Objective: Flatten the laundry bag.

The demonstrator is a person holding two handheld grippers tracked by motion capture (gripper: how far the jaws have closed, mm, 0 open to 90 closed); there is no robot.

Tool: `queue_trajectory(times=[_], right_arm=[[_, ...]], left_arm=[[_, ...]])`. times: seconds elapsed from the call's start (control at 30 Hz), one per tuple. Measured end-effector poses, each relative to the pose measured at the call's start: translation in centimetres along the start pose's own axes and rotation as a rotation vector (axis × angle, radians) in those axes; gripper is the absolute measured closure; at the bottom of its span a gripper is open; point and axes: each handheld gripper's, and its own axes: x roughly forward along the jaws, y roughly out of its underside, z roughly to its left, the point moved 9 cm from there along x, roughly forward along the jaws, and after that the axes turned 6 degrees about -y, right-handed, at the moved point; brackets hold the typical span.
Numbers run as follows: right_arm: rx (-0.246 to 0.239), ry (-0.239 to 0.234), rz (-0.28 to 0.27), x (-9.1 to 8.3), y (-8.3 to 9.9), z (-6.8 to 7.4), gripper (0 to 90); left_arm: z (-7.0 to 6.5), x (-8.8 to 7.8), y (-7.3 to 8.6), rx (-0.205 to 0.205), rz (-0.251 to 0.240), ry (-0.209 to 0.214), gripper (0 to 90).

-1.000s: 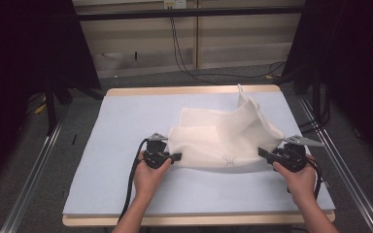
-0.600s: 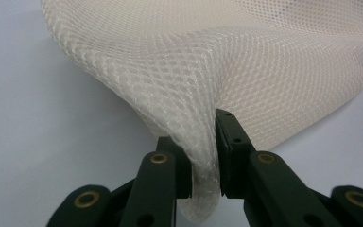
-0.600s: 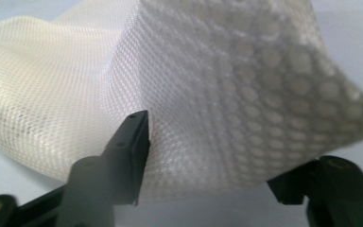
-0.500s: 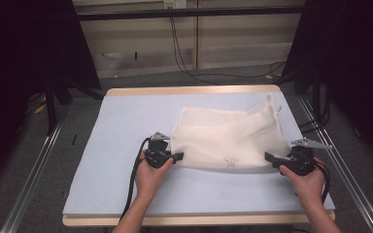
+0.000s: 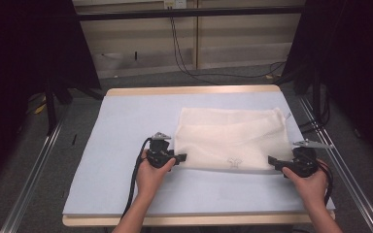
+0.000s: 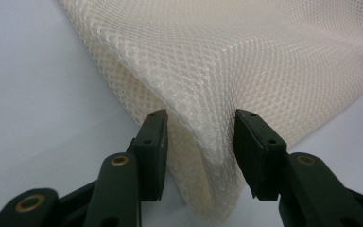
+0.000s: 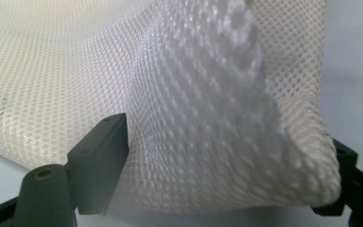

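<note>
A cream mesh cloth (image 5: 230,138) lies spread flat on the right half of the pale blue mat (image 5: 121,126). My left gripper (image 5: 180,158) is at its near left corner. In the left gripper view the jaws (image 6: 201,142) have just been opening and stand apart, with a loose fold of the mesh (image 6: 246,61) between them. My right gripper (image 5: 272,160) is at the near right corner. Its jaws (image 7: 231,156) have also just been opening and stand wide, with the mesh corner (image 7: 123,61) slack between them.
The mat covers a wooden table whose edge (image 5: 194,219) runs along the front. A short cord (image 5: 287,115) sticks out at the cloth's far right corner. Metal rails (image 5: 34,170) flank the table on the floor, and cables (image 5: 184,53) hang behind it.
The cloth, lifted and billowing a second ago, has settled flat on the mat. Both hands have stayed at its near corners, the right one shifting slightly outward.
</note>
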Motion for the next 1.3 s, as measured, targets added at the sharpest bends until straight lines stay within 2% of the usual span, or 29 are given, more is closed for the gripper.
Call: queue_trajectory(times=[0.1, 0.2, 0.23, 0.3, 0.37, 0.53, 0.73, 0.8, 0.87, 0.9, 1.13, 1.2, 1.23, 1.3], right_arm=[[-0.002, -0.005, 0.006, 0.1, 0.1, 0.1, 25.3], [0.000, -0.006, -0.003, 0.3, -0.1, 0.2, 31.9], [-0.008, 0.007, -0.020, 0.4, -0.4, 0.1, 37.8], [-0.010, 0.006, -0.024, 0.5, -0.5, 0.2, 40.5], [-0.008, 0.011, -0.035, 0.7, -0.8, 0.3, 49.9], [-0.004, -0.018, -0.050, 2.1, -1.7, 1.1, 65.4], [-0.020, -0.040, -0.038, 4.0, -3.2, 2.6, 73.8], [-0.016, -0.057, -0.043, 4.6, -3.7, 2.9, 75.3], [-0.022, -0.057, -0.040, 5.0, -3.9, 3.1, 75.5], [-0.024, -0.059, -0.040, 5.7, -4.3, 3.6, 75.6], [-0.044, -0.076, -0.045, 7.8, -5.8, 5.0, 75.9], [-0.043, -0.087, -0.050, 8.2, -6.1, 5.0, 75.9], [-0.025, -0.094, -0.054, 8.4, -6.3, 5.0, 75.9], [-0.030, -0.106, -0.063, 8.9, -6.8, 4.9, 75.6]], left_arm=[[-0.1, 0.0, 0.1, 0.000, 0.008, 0.016, 61.0], [-0.3, -0.1, 0.1, 0.005, 0.019, 0.030, 74.7], [-0.3, -0.1, 0.0, 0.003, 0.021, 0.023, 80.3], [-0.4, -0.3, -0.1, 0.001, 0.020, 0.019, 81.2], [-0.2, -0.5, -0.3, 0.008, 0.018, 0.009, 82.1], [0.9, -1.0, -0.3, -0.018, 0.011, -0.017, 82.8], [2.6, -1.8, -0.5, -0.035, -0.003, -0.050, 82.9], [3.4, -2.3, -0.6, -0.058, -0.017, -0.062, 82.9], [3.8, -2.5, -0.5, -0.049, -0.012, -0.069, 82.9], [4.1, -2.6, -0.6, -0.065, -0.021, -0.076, 82.9], [6.8, -3.0, -0.6, -0.092, -0.026, -0.118, 83.1], [7.0, -2.9, -0.6, -0.095, -0.026, -0.121, 83.2], [7.1, -2.9, -0.7, -0.102, -0.032, -0.120, 83.1], [7.4, -2.9, -0.8, -0.099, -0.034, -0.122, 83.1]])
